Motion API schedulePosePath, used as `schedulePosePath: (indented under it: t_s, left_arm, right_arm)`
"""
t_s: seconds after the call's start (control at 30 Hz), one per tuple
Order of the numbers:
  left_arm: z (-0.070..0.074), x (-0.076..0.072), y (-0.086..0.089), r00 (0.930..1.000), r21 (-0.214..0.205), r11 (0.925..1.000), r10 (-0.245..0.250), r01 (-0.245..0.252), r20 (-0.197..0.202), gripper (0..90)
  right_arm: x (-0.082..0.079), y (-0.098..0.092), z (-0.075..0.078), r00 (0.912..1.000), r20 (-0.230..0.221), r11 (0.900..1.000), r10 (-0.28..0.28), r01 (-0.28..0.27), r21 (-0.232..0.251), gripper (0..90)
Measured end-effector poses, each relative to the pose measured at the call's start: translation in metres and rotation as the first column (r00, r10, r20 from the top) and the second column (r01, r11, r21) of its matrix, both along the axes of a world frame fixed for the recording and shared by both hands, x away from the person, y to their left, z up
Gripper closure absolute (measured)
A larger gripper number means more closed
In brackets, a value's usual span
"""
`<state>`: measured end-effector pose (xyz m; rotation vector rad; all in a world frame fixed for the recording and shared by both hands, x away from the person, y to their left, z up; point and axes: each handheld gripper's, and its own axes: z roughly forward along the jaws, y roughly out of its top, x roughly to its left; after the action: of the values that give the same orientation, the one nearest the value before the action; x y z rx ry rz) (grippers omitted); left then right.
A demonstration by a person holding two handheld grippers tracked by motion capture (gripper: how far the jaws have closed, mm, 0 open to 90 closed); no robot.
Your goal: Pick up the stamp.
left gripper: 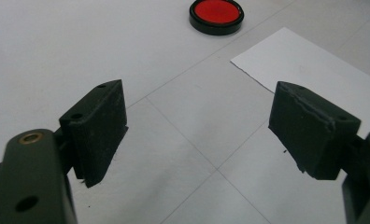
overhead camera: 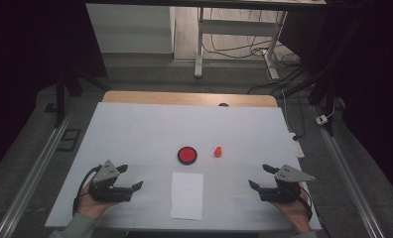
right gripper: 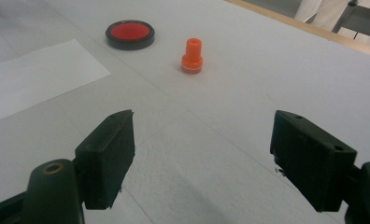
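**Both grippers rested wide open at the near edge of the table**

The left gripper (overhead camera: 130, 177) lay in the person's left hand (overhead camera: 91, 204) at the near left of the white-covered table (overhead camera: 135, 129), its black jaws spread wide with nothing between them. In the left gripper view the same jaws stood well apart over bare table, pointing toward the round black pad with a red inked centre (left gripper: 216, 15) and the corner of the white rectangular sheet of paper (left gripper: 309, 79).

The right gripper (overhead camera: 262, 177) sat in the person's right hand (overhead camera: 294, 210) at the near right, and its jaws were likewise wide and empty. In the right gripper view they framed an open stretch of table, with the small orange plastic stamp (right gripper: 192, 56) standing upright farther off and the red pad (right gripper: 130, 34) beyond it to the left.

Seen from the high view, the red pad (overhead camera: 187, 154) and the orange stamp (overhead camera: 218, 151) stood near each other but apart at the middle of the table. The sheet of paper (overhead camera: 187, 195) lay flat just in front of the pad, between the two grippers and clear of both. Neither gripper touched the pad, the stamp or the paper.
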<state>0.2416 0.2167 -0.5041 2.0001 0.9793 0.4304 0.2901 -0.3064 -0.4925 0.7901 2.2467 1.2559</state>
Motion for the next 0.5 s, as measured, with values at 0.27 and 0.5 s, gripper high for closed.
schedulePosePath:
  t_s: [0.27, 0.5]
  left_arm:
    - [-0.0008, -0.0033, -0.0002, 0.9999, 0.004, 0.9999, -0.01, 0.01, 0.006, 19.0]
    - [-0.0003, -0.0032, -0.0003, 0.9998, 0.007, 0.9998, -0.017, 0.017, 0.003, 19.0]
  right_arm:
    - [0.0003, -0.0035, 0.0017, 1.0, -0.008, 0.9996, -0.003, 0.003, 0.03, 24.3]
    - [0.0017, -0.0042, 0.0015, 0.9997, -0.026, 0.9993, -0.001, 0.002, 0.039, 25.6]
